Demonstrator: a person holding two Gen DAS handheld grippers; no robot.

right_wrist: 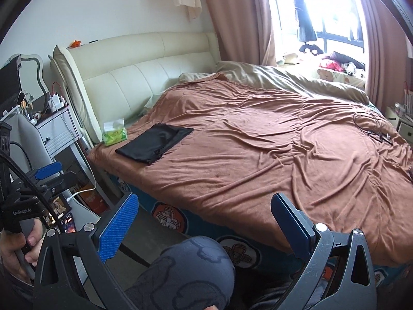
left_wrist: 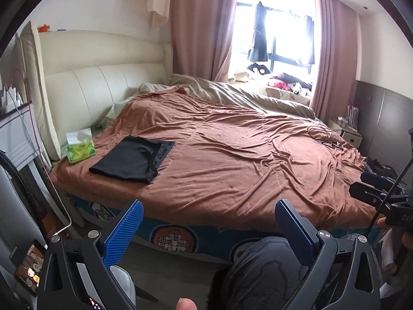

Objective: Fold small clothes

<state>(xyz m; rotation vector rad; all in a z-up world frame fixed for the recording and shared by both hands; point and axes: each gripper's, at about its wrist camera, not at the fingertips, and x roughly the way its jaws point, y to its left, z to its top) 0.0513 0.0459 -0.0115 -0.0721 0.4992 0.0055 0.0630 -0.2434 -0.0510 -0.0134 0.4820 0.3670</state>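
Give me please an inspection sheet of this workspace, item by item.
Surface: bed with wrinkled brown blanket.
Job's things: black garment, folded flat near the headboard corner.
Clutter: green tissue pack beside the garment.
Grippers: left gripper open, empty; right gripper open, empty; both short of the bed.
Cables: thin black cable on the far side of the blanket.
Surroundings: cream headboard, pink curtains, bright window.

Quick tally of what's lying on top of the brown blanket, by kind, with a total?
Black garment: 1
Green tissue pack: 1
Cable tangle: 1
Total: 3
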